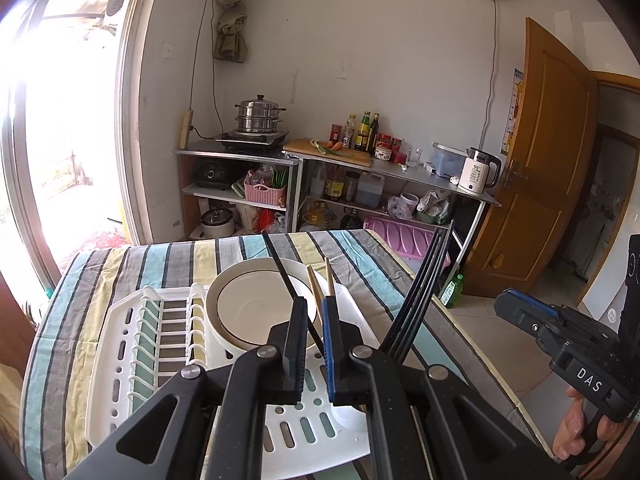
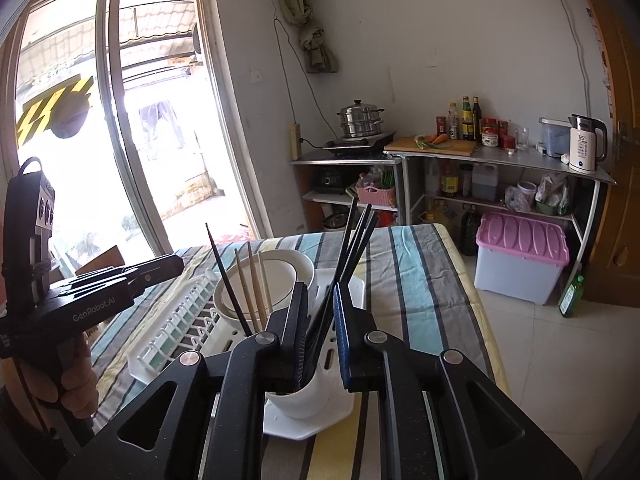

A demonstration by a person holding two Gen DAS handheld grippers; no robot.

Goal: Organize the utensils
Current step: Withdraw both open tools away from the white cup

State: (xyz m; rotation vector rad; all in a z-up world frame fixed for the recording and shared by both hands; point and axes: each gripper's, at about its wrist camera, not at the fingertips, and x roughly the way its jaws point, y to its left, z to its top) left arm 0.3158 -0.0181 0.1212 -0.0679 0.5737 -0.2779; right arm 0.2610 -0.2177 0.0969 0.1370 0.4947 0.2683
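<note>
A white cup (image 2: 304, 400) stands at the near end of the white dish rack (image 2: 160, 348). A bundle of black chopsticks (image 2: 352, 240) stands in it, leaning on the left pad of my right gripper (image 2: 320, 292), which is open around them. One more black chopstick (image 2: 224, 268) and three wooden ones (image 2: 250, 280) also lean out of the cup. In the left wrist view my left gripper (image 1: 314, 304) is shut above the cup (image 1: 348, 416), with the lone black chopstick (image 1: 280, 264) showing beyond its tips. In the right wrist view the left gripper (image 2: 178, 266) is apart from that chopstick.
A stack of white bowls (image 1: 248, 304) rests in the rack (image 1: 120, 340) on the striped tablecloth (image 1: 100, 272). The right gripper (image 1: 504, 302) hovers past the table's right edge. A lilac-lidded box (image 2: 520, 256), a green bottle (image 2: 570, 296) and steel shelves stand beyond.
</note>
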